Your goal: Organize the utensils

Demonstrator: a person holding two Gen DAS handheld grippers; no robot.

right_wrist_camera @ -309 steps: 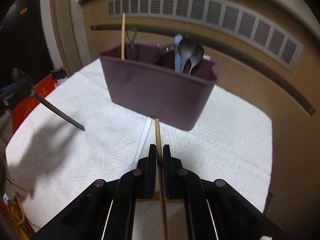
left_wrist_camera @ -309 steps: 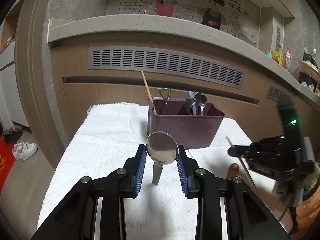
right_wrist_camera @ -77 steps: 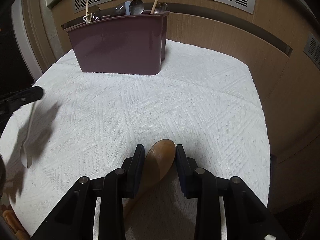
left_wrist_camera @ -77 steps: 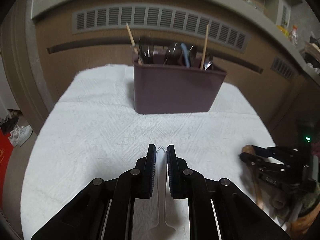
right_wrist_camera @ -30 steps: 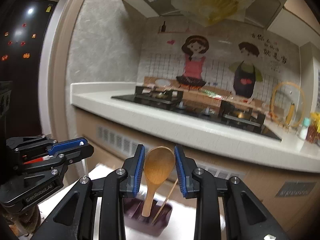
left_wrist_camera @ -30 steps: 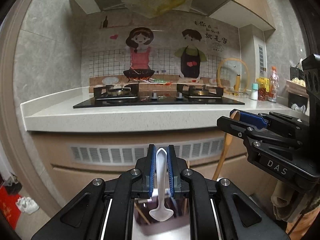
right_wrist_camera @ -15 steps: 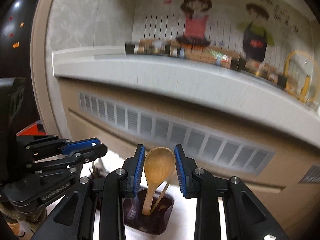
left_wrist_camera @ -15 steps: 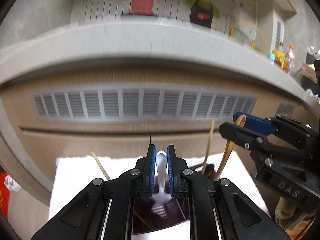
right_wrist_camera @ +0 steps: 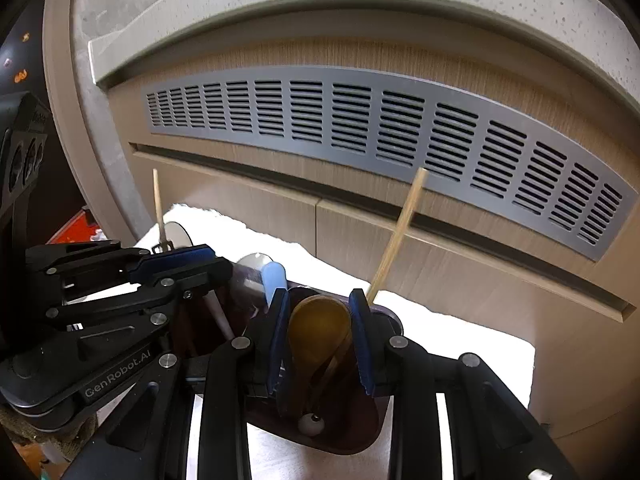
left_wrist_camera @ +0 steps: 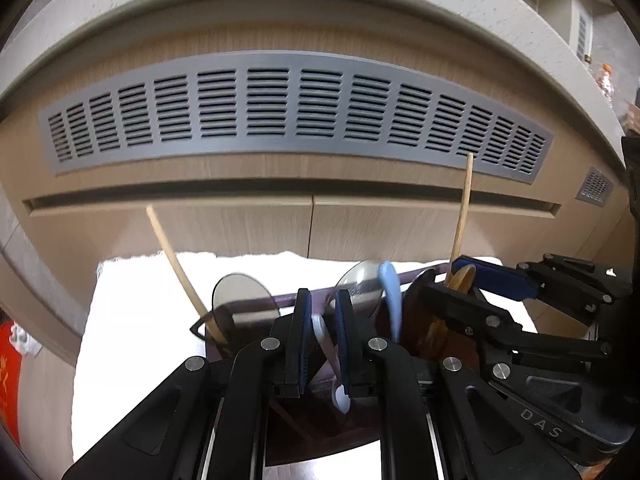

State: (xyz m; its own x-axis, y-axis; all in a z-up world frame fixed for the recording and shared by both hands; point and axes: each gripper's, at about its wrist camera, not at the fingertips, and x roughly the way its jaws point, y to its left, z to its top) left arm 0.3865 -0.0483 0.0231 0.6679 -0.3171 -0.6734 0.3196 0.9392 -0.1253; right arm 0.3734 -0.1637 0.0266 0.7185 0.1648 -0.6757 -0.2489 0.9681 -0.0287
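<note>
My left gripper (left_wrist_camera: 322,312) is shut on a white plastic spoon (left_wrist_camera: 320,330), which hangs tilted with its lower end inside the maroon utensil holder (left_wrist_camera: 320,428). My right gripper (right_wrist_camera: 319,300) is shut on the bowl of a wooden spoon (right_wrist_camera: 320,328); its handle points down into the right end of the holder (right_wrist_camera: 344,436). The two grippers hang side by side over the holder. In the right wrist view the left gripper (right_wrist_camera: 216,276) shows at left with the white spoon (right_wrist_camera: 218,316). In the left wrist view the right gripper (left_wrist_camera: 460,276) shows at right.
Two chopsticks (left_wrist_camera: 176,264) (left_wrist_camera: 462,208), metal spoons (left_wrist_camera: 244,296) and a light blue spoon (left_wrist_camera: 390,292) stand in the holder. It sits on a table with a white cloth (left_wrist_camera: 132,280). A wooden cabinet front with a grey vent grille (left_wrist_camera: 280,104) rises close behind.
Both grippers have sunk and tipped downward, from facing the stove and counter to hanging right over the holder. The white spoon and the wooden spoon now reach into it.
</note>
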